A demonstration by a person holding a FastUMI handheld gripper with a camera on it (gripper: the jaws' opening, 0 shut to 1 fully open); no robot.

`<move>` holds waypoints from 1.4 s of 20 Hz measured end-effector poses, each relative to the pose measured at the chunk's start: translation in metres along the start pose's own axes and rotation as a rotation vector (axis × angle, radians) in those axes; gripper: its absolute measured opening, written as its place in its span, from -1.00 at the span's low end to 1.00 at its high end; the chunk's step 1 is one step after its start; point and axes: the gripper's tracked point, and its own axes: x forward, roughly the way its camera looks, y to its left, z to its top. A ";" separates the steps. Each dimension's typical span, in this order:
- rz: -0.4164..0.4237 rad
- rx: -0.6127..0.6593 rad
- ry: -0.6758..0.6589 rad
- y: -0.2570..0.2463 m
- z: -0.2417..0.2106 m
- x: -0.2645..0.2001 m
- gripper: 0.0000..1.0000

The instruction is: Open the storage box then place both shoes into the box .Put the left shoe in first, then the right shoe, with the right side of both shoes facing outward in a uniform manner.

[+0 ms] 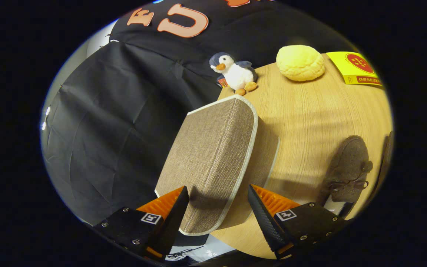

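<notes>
A brown woven storage box [213, 155] with pale trim stands on the wooden table [310, 111], its lid down. My gripper [219, 202] is open, and the near end of the box's lid sits between the two fingers without either pressing on it. A brown fuzzy shoe [348, 168] with a small bow lies on the table to the right of the box, beyond the right finger. Part of a second dark shoe [386, 159] shows just past the first one.
A plush penguin [234, 72] sits at the table's far edge behind the box. A yellow bun-shaped cushion [300, 63] and a yellow packet [356, 68] lie further back on the right. Black cloth hangs to the left of the table.
</notes>
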 end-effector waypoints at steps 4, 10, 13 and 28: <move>0.069 0.115 0.003 0.005 -0.001 0.008 0.92; 0.154 0.223 -0.021 0.019 0.011 -0.001 0.61; 0.207 0.262 -0.062 0.038 0.027 -0.026 0.40; 0.317 -0.048 -0.136 0.198 0.079 -0.018 -0.44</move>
